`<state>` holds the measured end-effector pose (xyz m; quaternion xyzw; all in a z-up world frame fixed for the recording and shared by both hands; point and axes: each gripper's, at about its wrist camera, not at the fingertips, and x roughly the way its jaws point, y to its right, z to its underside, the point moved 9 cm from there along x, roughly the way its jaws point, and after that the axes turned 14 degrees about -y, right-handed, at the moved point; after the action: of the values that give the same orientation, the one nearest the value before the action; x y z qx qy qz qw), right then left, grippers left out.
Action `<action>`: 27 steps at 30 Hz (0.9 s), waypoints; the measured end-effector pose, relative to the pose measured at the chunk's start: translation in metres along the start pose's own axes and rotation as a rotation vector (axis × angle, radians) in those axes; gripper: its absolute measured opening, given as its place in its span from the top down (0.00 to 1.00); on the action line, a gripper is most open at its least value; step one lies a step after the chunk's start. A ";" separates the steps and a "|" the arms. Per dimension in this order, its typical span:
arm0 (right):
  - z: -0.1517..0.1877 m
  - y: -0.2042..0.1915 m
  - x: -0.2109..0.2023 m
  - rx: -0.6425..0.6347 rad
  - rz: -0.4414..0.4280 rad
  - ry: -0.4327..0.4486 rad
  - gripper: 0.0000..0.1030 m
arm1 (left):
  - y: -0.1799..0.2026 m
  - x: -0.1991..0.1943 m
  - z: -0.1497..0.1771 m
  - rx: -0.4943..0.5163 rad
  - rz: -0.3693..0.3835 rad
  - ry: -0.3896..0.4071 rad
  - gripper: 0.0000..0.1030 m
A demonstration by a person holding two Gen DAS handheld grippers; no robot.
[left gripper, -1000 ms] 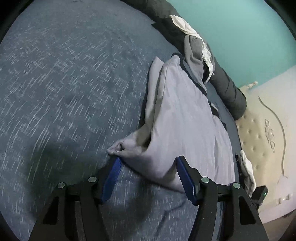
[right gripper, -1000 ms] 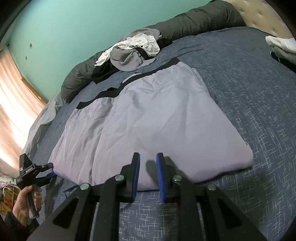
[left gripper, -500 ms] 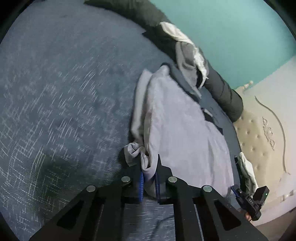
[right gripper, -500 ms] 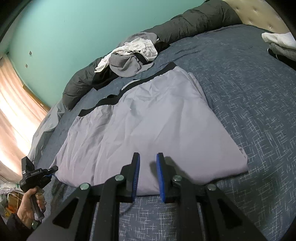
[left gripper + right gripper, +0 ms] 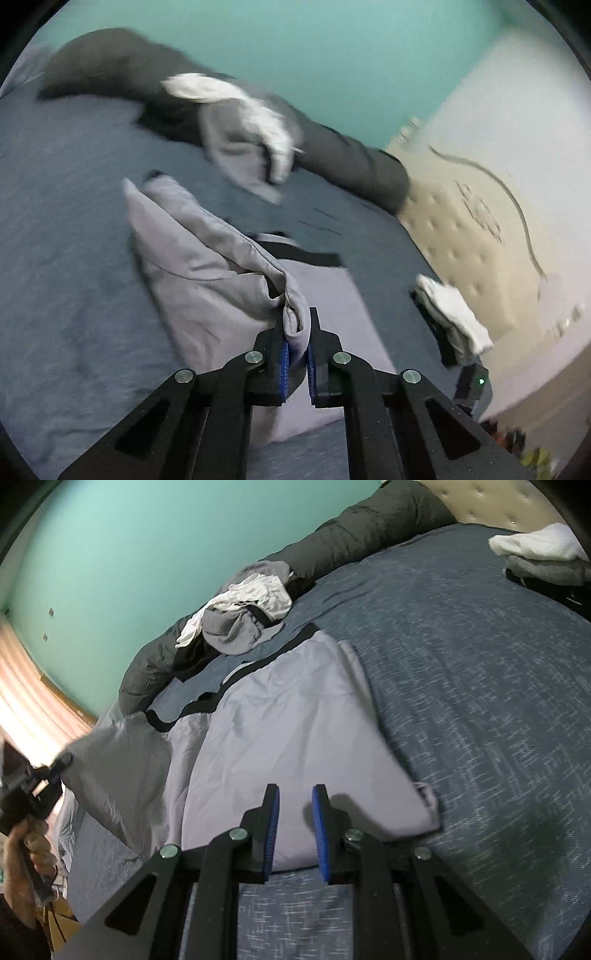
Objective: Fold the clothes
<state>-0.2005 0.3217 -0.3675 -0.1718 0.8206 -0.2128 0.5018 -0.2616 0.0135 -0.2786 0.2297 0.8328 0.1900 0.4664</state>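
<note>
left gripper (image 5: 296,334) jaws pinch shorts (image 5: 295,738) hem — right gripper (image 5: 295,805) jaws narrow, empty.

Bed surface covered by a blue-grey bedspread (image 5: 480,686) with a fine pale fleck pattern; lightly creased. A dark grey rolled duvet (image 5: 343,162) lies along the far edge of the bed against the teal wall (image 5: 122,546). One end of the roll meets the beige tufted headboard (image 5: 454,236), which carries button dimples and a raised scroll ornament. Wall paint even, with two small marks (image 5: 48,624) noted in the right wrist view. Pale striped curtain (image 5: 26,698) at the left margin of that view, brightly lit. Left wrist view is blurred; finer detail there cannot be confirmed.
</note>
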 end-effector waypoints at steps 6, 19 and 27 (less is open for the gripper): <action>-0.004 0.026 -0.014 0.063 -0.008 0.015 0.83 | 0.108 0.090 0.016 0.177 0.045 -0.146 0.93; -0.011 0.035 -0.021 0.091 -0.055 0.010 0.83 | 0.128 0.135 0.058 0.208 -0.021 -0.269 0.66; -0.017 0.008 -0.019 0.056 -0.160 0.016 0.61 | 0.065 0.095 0.047 0.138 -0.166 -0.226 0.63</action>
<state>-0.2080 0.3408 -0.3500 -0.2212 0.8018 -0.2766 0.4814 -0.2515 0.1253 -0.3327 0.2115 0.8021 0.0662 0.5546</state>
